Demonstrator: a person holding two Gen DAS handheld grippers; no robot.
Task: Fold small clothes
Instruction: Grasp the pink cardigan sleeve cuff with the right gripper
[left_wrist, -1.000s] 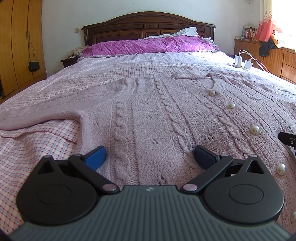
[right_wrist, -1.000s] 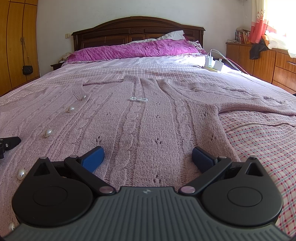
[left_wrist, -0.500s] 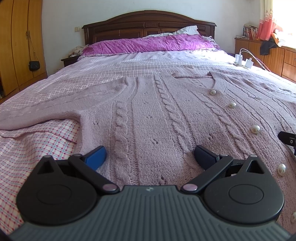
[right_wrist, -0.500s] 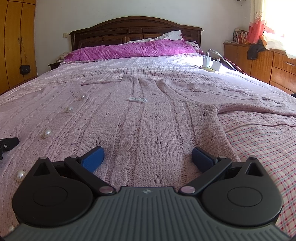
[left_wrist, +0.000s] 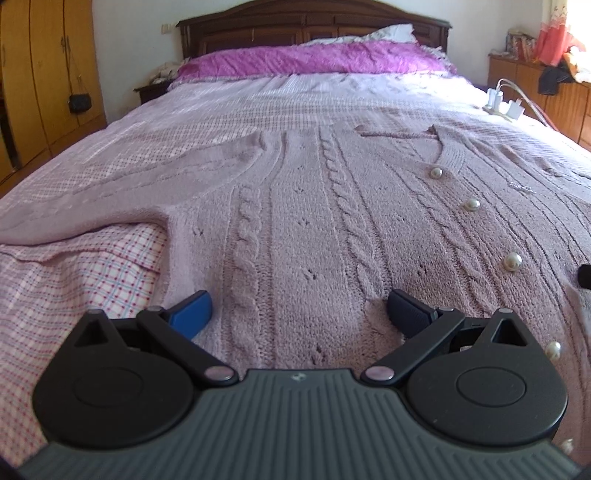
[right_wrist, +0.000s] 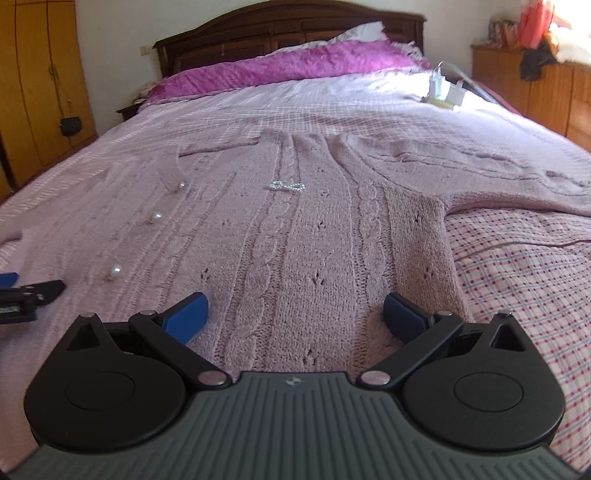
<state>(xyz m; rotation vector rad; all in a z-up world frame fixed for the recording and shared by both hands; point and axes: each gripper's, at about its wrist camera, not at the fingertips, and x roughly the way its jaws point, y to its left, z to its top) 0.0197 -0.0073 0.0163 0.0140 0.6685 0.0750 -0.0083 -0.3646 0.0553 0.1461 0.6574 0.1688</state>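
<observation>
Directly beneath both tools (left_wrist: 299, 310) (right_wrist: 295, 314): cardigan (left_wrist: 295, 229).

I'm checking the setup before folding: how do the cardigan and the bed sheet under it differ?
The cardigan is plain mauve; the sheet is checked pink and white. The cardigan is thick cable knit with pearl buttons; the sheet is thin and flat. Both lie spread out.

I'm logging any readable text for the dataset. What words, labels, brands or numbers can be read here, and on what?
None can be read.
Left gripper: a small emblem on its grey body, no letters legible.
Right gripper: the same.
Items on the dresser: too blurred to tell.
</observation>
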